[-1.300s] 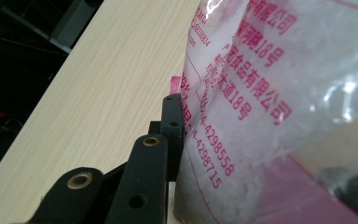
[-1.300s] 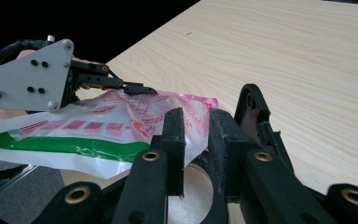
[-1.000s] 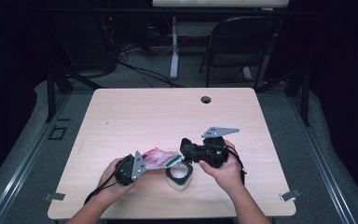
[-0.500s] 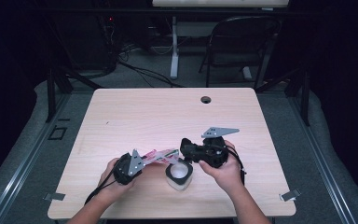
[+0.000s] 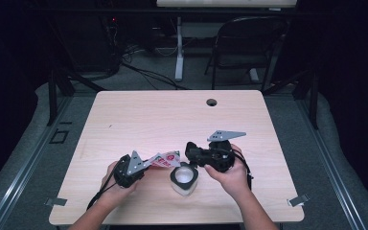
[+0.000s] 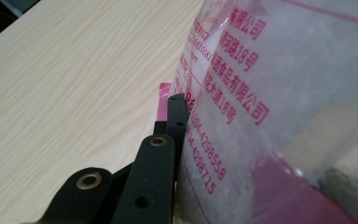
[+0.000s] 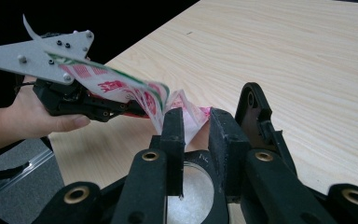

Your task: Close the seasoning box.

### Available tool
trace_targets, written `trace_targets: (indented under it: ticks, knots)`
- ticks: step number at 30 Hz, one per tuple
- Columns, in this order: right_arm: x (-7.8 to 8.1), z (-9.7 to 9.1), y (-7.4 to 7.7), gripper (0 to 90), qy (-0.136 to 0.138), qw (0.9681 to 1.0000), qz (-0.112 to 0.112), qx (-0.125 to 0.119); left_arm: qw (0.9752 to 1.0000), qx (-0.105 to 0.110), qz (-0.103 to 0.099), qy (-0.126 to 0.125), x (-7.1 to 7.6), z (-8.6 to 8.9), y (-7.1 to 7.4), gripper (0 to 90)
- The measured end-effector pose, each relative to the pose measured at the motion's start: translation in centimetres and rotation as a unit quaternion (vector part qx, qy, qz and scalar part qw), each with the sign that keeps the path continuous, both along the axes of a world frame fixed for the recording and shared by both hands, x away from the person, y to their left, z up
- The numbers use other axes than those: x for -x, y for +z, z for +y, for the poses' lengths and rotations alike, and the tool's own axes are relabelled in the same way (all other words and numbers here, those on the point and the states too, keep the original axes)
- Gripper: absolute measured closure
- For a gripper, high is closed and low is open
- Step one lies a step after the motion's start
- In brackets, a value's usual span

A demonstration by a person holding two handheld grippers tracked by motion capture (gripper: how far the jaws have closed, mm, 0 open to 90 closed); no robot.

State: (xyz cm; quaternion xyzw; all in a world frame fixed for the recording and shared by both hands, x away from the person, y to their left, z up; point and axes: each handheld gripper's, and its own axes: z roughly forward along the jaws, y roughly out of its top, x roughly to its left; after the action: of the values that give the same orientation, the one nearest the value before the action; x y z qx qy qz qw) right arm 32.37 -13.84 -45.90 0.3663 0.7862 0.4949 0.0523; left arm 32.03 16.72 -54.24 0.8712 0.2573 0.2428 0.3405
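Packet [image 5: 165, 159] stretched between both jaws, above jar [image 5: 184, 179].

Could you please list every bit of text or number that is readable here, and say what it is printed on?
"有限公司": pink print on the clear plastic packet, left gripper view.
"河路18号": on the same packet, one line below.
"食品有限公司": the next line down.
"大道18号": below that.
"4298558" and "4298715": along the packet's lower edge.
Red characters on the packet in the right gripper view: too blurred to read.
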Motion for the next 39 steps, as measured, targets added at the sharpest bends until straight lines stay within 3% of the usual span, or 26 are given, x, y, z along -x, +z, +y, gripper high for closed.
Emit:
trace_targets:
  ticks: [4,12,25,32,39]
  knots:
    - [0.0,0.1,0.0,75.6,0.000,1.0000,0.001,0.000,1.0000,0.006,0.006,0.003,-0.1,0.2,0.0,82.8]
    - [0.0,0.0,0.0,75.6,0.001,1.0000,0.001,0.002,0.9985,0.039,0.034,0.018,-0.6,0.9,-0.1,82.8]
    - [0.0,0.1,0.0,75.4,0.003,1.0000,0.000,0.001,0.9932,0.084,0.069,0.041,-1.2,2.2,-0.5,82.9]
    - [0.0,0.1,-0.1,75.3,0.002,1.0000,0.001,0.000,0.9861,0.123,0.096,0.056,-1.6,2.9,-0.7,82.7]
    - [0.0,0.1,0.0,75.1,0.003,1.0000,0.001,0.000,0.9800,0.146,0.114,0.073,-1.9,3.6,-0.9,81.5]
